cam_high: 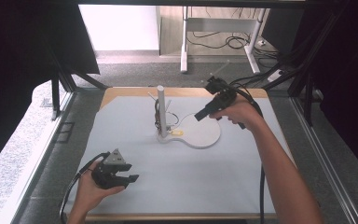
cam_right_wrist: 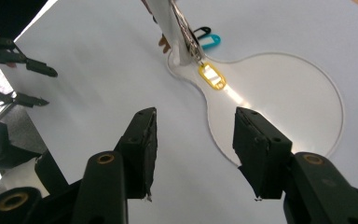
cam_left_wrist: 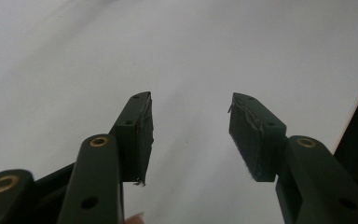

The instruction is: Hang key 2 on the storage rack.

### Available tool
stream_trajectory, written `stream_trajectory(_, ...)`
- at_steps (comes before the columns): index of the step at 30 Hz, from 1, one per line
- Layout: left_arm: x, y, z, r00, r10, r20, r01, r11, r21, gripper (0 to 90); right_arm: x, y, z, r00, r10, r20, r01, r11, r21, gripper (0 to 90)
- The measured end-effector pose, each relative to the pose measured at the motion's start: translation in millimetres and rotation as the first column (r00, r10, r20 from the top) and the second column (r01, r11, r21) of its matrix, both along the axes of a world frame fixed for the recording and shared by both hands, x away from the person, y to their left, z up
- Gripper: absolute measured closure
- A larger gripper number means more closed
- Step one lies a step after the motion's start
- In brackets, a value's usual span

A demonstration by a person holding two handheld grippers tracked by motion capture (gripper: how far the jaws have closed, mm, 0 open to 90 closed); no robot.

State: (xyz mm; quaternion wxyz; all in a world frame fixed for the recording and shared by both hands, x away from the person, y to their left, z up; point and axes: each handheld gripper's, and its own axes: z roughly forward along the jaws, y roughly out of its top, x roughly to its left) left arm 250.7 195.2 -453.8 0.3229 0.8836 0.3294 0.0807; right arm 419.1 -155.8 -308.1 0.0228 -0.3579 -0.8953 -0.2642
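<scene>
Your right gripper [cam_high: 198,116] hangs above the white round base [cam_high: 200,133] with its jaws apart and nothing between them. Just beyond, the yellow key tag [cam_right_wrist: 212,76] lies at the foot of the white stand [cam_high: 161,112]. Your left gripper [cam_high: 129,179] rests near the table's [cam_high: 130,121] front edge, jaws parted and holding nothing.
</scene>
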Motion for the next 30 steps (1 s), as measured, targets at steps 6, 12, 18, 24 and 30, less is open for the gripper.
stream_trajectory(6, -0.4, 0.3, -0.4, 0.9999, 0.011, -0.004, -0.011, 0.9998, 0.015, 49.5, -30.8, -42.3, -12.5, 0.9999, -0.006, 0.015, 0.005, 0.9989, 0.047, 50.6)
stream_trajectory(12, 1.5, -4.4, -5.5, 0.9999, 0.005, -0.014, -0.004, 0.9992, 0.041, 49.2, -56.0, -94.0, -41.4, 0.9997, -0.023, 0.012, 0.022, 0.9976, 0.065, 50.8)
stream_trajectory(18, -1.1, -6.1, -5.9, 0.9998, 0.009, -0.016, -0.008, 0.9989, 0.045, 48.9, -75.7, -120.9, -74.4, 0.9982, -0.053, 0.026, 0.052, 0.9971, 0.057, 51.4)
stream_trajectory(24, -1.0, -6.2, -6.2, 0.9998, 0.012, -0.017, -0.011, 0.9988, 0.048, 48.2, -81.9, -128.0, -87.9, 0.9981, -0.054, 0.028, 0.053, 0.9969, 0.058, 50.8)
stream_trajectory(30, 0.2, -7.7, -8.4, 0.9997, 0.007, -0.022, -0.005, 0.9984, 0.057, 47.9, -80.6, -126.9, -88.7, 0.9967, -0.064, 0.049, 0.061, 0.9962, 0.063, 49.6)
